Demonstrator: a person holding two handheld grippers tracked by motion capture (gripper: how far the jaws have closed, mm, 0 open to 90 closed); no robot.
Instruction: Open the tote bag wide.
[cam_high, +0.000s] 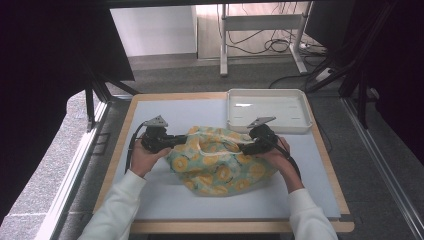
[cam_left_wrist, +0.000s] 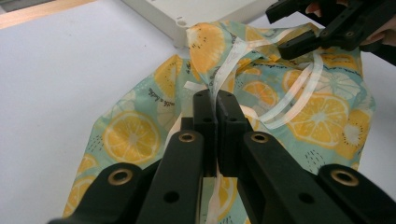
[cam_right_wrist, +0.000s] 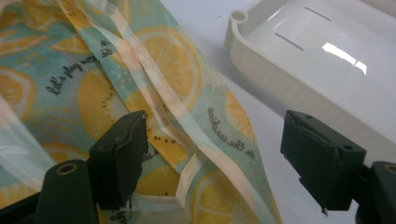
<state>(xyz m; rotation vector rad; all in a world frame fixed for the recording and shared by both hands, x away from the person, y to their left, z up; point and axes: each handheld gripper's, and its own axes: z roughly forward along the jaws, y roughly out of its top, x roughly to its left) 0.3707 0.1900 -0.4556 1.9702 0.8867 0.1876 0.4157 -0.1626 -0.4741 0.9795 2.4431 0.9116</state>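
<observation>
Lemon-print cloth between both grippers: left gripper jaws clamped on its ribbon, right gripper jaws wide apart.

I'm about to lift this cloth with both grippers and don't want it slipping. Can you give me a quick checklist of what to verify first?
1. Left gripper shut on the white strap: ok.
2. Right gripper closed on the cloth: not ok, its fingers stand wide open around a strap.
3. Strap lies between the right fingers: ok.
4. Tray apart from the cloth: not ok, the cloth's edge meets its corner.
5. Anything inside the cloth: cannot tell.
</observation>
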